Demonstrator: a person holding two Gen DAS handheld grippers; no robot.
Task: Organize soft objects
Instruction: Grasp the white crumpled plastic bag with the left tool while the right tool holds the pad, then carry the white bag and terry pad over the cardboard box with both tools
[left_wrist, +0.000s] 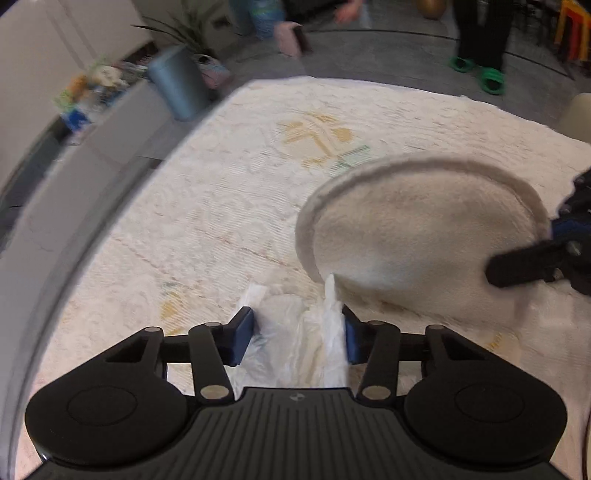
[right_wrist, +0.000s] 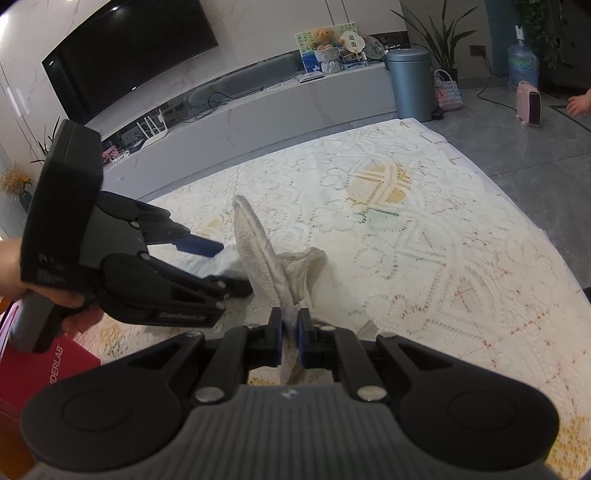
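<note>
**Round pad held up on edge while a second gripper took hold of thin white material beside it**

At the far left of the right wrist view, a hand (right_wrist: 22, 273) held the left gripper (right_wrist: 225, 264), which reached in over a desk covered with a cream lace cloth (right_wrist: 424, 236). Its blue pads (left_wrist: 243, 334) sat on either side of a crumpled piece of thin, white, plastic-like material (left_wrist: 295, 347). The pads appeared to touch that material on both sides, so it read as a light grip; how firm it was could not be told.

Just right of it stood the round cream pad (left_wrist: 417, 236), a soft fleecy disc with a raised rim, lifted on edge off the desk. From the right wrist view it showed edge-on, with a looser fold of white fabric hanging against its right side.

At the near centre, the right gripper (right_wrist: 290, 332) was clamped tight on the lower edge of the pad, with its jaws nearly together.

The step in hand looked like separating or gathering two soft items. The next move likely called for the right gripper to keep its pinch steady while the left one drew the thin material clear without snagging the lace.
</note>
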